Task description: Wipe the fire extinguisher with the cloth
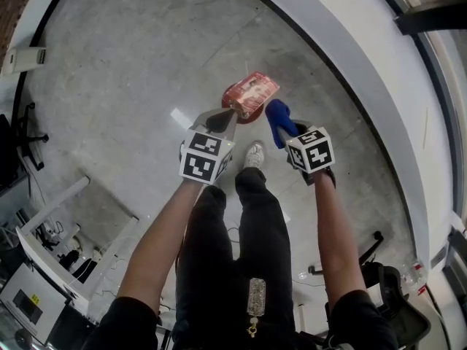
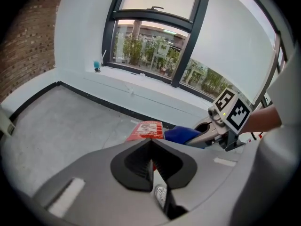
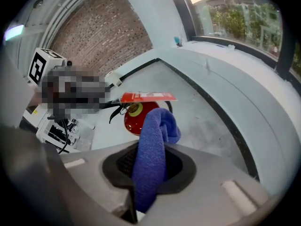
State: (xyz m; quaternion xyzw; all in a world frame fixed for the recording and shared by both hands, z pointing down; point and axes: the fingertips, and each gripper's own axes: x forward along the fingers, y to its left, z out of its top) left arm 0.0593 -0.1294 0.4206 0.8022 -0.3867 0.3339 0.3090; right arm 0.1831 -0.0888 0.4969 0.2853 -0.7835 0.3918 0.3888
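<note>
The fire extinguisher (image 1: 235,102) stands on the grey concrete floor (image 1: 131,71) just above the middle of the head view, in front of the person's white shoe (image 1: 254,154). From that steep angle only a rounded red body shows. A red-and-white card tag (image 1: 256,90) lies tilted across its top.

The right gripper view shows more of it, at centre frame: a glossy red body (image 3: 136,120), a yellow collar (image 3: 135,108) at the neck, and a black lever (image 3: 114,109) reaching left. The tag (image 3: 148,96) sits flat above these.

The right gripper (image 3: 150,166) clamps a blue cloth (image 3: 155,131), and the thick fold keeps its jaws a little apart. The cloth rises out of the jaws and curls over at its top, covering the lower right of the extinguisher in that view. Whether cloth and extinguisher touch cannot be told.

The left gripper (image 2: 152,164) has its jaws pressed together with nothing between them. Its tips aim toward the tag, which sits just above them in the left gripper view. In the head view the left gripper lies just left of the extinguisher and the right gripper just right of it. A curved white wall (image 1: 343,42) sweeps across the upper right.
</note>
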